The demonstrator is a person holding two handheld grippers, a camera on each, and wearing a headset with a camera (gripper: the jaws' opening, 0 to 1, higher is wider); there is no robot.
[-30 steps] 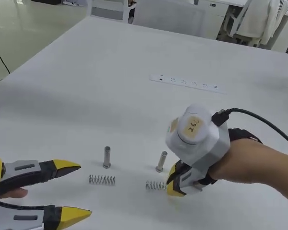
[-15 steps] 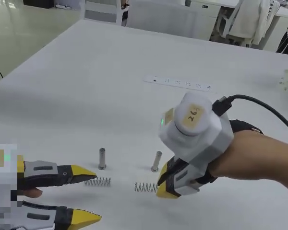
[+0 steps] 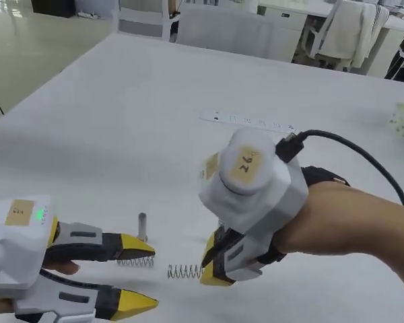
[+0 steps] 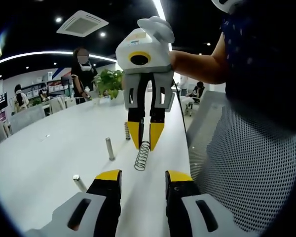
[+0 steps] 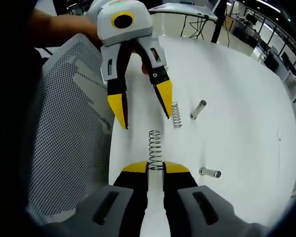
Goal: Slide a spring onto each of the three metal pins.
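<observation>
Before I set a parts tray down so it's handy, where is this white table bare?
Free: the wide white table beyond the white power strip, and the band between that strip and the upright metal pin. Crowded: the near edge, where the open left gripper, the right gripper pinching a coiled wire spring and a second spring cluster.

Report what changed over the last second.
The right gripper, still shut on one end of the held spring, has drawn it leftward, closer to the upright pin. The left gripper has come forward, and its upper tip now sits beside the loose spring. The left jaws stay open. The loose spring and the pin have not moved.
</observation>
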